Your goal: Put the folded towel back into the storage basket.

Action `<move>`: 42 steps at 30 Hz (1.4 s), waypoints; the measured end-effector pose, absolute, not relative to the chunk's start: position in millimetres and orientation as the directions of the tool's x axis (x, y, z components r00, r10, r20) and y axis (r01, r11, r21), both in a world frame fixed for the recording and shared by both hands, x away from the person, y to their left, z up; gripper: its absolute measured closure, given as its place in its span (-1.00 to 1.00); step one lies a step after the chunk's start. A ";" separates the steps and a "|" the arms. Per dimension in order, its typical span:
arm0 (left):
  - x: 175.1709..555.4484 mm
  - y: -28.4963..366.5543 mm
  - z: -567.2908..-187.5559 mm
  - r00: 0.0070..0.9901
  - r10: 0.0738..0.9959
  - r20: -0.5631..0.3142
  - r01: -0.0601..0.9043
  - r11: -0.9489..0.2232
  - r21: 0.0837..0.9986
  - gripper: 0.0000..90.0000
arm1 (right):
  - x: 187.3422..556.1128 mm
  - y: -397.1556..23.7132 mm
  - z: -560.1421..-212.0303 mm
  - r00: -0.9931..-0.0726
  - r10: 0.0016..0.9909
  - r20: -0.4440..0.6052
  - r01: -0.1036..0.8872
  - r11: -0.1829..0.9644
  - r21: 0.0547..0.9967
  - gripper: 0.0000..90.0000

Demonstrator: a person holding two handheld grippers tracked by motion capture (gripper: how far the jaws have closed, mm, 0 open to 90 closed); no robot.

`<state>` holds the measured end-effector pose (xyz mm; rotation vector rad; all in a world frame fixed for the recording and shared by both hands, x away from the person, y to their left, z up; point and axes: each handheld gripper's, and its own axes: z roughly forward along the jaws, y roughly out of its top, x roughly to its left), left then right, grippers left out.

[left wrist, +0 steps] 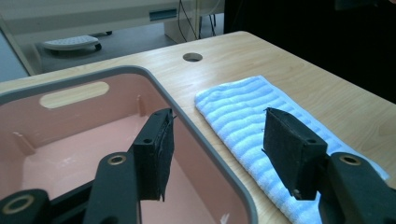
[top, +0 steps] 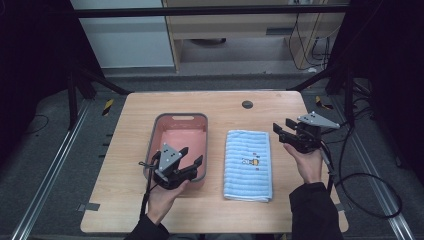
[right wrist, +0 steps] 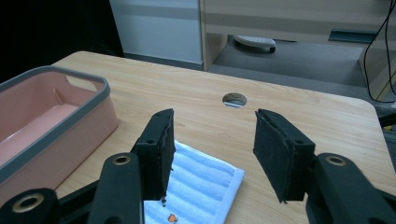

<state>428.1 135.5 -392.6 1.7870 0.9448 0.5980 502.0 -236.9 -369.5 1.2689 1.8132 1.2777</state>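
The light wooden rectangular desk (top: pixel 220 210) carries everything, with a small round cable hole (top: pixel 247 104) near its far edge. On its left half sits the pink rectangular plastic bin with a grey rim (top: pixel 165 120), empty inside, a slot handle cut into its far wall. Just right of the bin, apart from it, lies the folded light-blue striped towel (top: pixel 248 165), flat on the desk, long side running away from the person, with a small orange and dark print near its middle.

The left hand-held gripper (top: pixel 192 155) hovers over the bin's near right corner. In the left gripper view its jaws stand wide apart with nothing between them: one black pad (left wrist: pixel 156 151) hangs over the bin's interior, the other over the near part of the towel, and the grey rim runs between the two.

The right hand-held gripper (top: pixel 281 131) is held just beside the towel's far right corner, above the desk. In the right gripper view its jaws are apart and hold nothing, with the towel's corner and bare wood below them.
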 end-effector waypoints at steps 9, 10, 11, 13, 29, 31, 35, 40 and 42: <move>427.0 111.9 -398.8 0.614 0.789 -0.016 0.328 -0.236 0.915 -0.04 | 512.5 -235.5 -375.9 -0.383 0.921 0.071 0.389 0.092 0.916 0.08; 426.9 107.7 -400.7 0.625 0.781 -0.013 0.326 -0.246 0.913 -0.04 | 514.4 -236.0 -377.6 -0.382 0.922 0.071 0.388 0.090 0.917 0.07; 426.9 107.7 -400.7 0.625 0.781 -0.013 0.326 -0.246 0.913 -0.04 | 514.4 -236.0 -377.6 -0.382 0.922 0.071 0.388 0.090 0.917 0.07; 427.1 102.6 -403.5 0.630 0.776 -0.011 0.331 -0.256 0.908 -0.04 | 516.1 -235.1 -380.6 -0.379 0.921 0.087 0.396 0.077 0.915 0.07; 422.0 67.4 -421.9 0.672 0.741 -0.004 0.334 -0.297 0.895 0.02 | 536.0 -233.9 -408.0 -0.373 0.924 0.089 0.443 0.093 0.891 0.02; 421.5 64.5 -424.6 0.672 0.740 -0.006 0.337 -0.298 0.893 0.02 | 537.4 -233.3 -411.7 -0.375 0.922 0.094 0.450 0.092 0.888 0.02; 420.8 59.8 -430.4 0.671 0.741 -0.005 0.343 -0.305 0.889 0.04 | 539.8 -230.7 -419.1 -0.383 0.920 0.084 0.469 0.115 0.876 0.01; 419.5 56.7 -439.0 0.665 0.747 0.006 0.350 -0.319 0.881 0.07 | 541.9 -227.1 -422.6 -0.390 0.917 0.076 0.475 0.130 0.870 0.01; 419.1 56.1 -441.9 0.665 0.747 0.002 0.355 -0.319 0.879 0.07 | 542.5 -226.3 -425.0 -0.394 0.916 0.078 0.482 0.133 0.866 0.01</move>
